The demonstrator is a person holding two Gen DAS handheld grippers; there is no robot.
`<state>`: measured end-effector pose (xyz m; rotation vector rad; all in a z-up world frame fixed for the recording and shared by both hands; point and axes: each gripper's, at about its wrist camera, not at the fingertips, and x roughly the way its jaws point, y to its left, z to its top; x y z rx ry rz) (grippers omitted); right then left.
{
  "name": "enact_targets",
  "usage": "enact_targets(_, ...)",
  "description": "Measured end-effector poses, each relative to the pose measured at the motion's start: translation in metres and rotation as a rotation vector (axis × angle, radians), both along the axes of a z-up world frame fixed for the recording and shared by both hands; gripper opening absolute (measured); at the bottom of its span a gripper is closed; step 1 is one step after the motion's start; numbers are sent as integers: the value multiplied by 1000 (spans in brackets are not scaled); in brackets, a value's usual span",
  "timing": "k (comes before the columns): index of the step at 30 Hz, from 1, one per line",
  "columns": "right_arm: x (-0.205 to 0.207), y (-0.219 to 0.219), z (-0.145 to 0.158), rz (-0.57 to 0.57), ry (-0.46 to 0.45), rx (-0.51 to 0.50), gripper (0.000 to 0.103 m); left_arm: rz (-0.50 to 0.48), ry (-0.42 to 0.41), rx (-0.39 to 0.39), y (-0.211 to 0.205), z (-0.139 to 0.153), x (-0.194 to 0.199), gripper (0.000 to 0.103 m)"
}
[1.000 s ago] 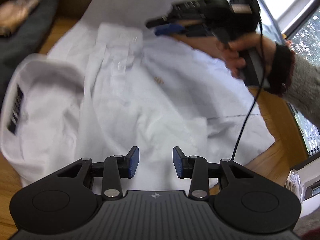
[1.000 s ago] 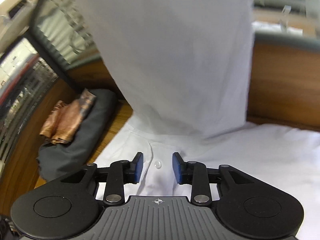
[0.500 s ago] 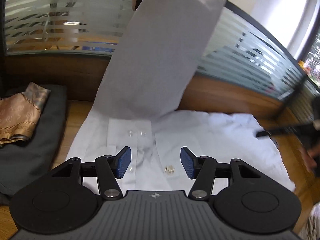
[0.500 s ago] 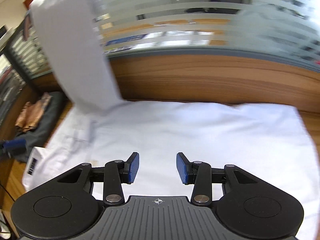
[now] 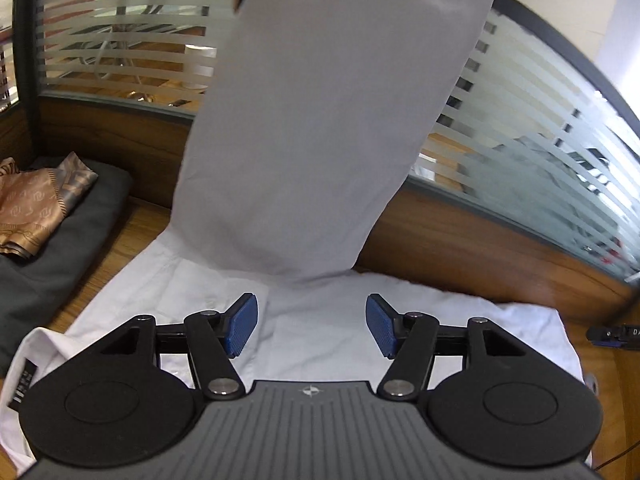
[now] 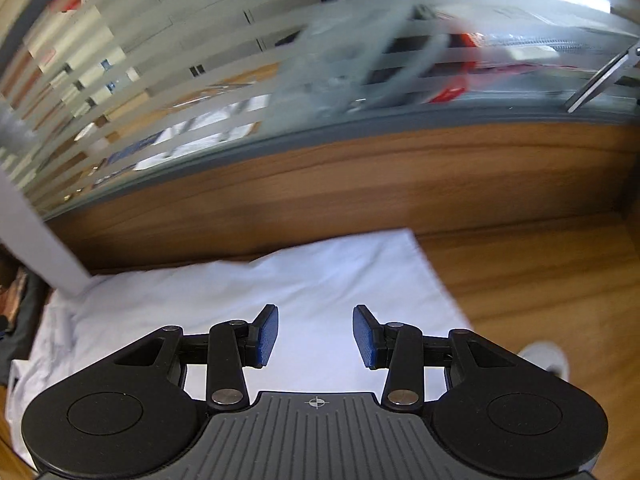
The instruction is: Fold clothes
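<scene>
White shirt (image 5: 328, 320) spread flat along table's (image 6: 540, 280) far edge, one sleeve (image 5: 320, 120) hanging upright above. Left gripper (image 5: 312, 330) empty, jaws opening; right gripper (image 6: 315, 336) empty, jaws apart. Risk: sleeve dropping crooked, bunching the fold.

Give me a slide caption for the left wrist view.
Left hand-held gripper, jaws opening and empty, above a white cotton shirt spread on the wooden table, one shirt panel raised upright behind.
</scene>
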<state>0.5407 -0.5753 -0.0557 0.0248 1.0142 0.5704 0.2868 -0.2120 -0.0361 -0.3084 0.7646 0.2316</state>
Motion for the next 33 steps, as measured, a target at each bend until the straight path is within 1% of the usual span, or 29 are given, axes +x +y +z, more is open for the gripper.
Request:
enact_targets(4,38,-6,-19,26,7,-16,44,64,14,47,-18,-3,34,66)
enact_targets(7,61,-8,-32,37,14,-21,44,89,15,98,-33,-6,64,66)
enact_targets(9,73,-9,-41,43,20,-21,44,127,17,160,-43,-9,84,66)
enact_targets(13,91,-10,-54,57,32,-22,44,233,51,321,-64,-22,117,66)
enact_targets(14,95,-10,-57,59,34,-22,44,254,60,345,-68,-26,123,66)
enact_targets(17,105,-11,-65,66,49,-21,44,310,81,382,-76,-34,137,68)
enact_targets(20,112,-13,-72,68,72,2,43,378,105,367,-75,-42,145,69)
enact_targets(21,114,-13,-74,68,82,12,42,401,113,359,-74,-44,147,69)
enact_targets(23,117,-13,-78,66,99,28,33,438,125,341,-72,-46,151,69)
enact_targets(24,118,-13,-79,64,106,35,29,450,126,344,-73,-48,153,70)
enact_targets(27,119,-12,-81,60,120,43,28,483,128,358,-74,-51,159,72)
enact_targets(29,118,-12,-82,63,118,37,20,489,121,350,-73,-50,164,73)
enact_targets(30,117,-13,-81,60,114,37,10,492,117,344,-73,-49,166,73)
enact_targets(32,115,-16,-80,51,112,48,8,496,106,346,-72,-47,169,73)
enact_targets(33,113,-18,-79,48,109,57,7,498,94,338,-71,-45,167,72)
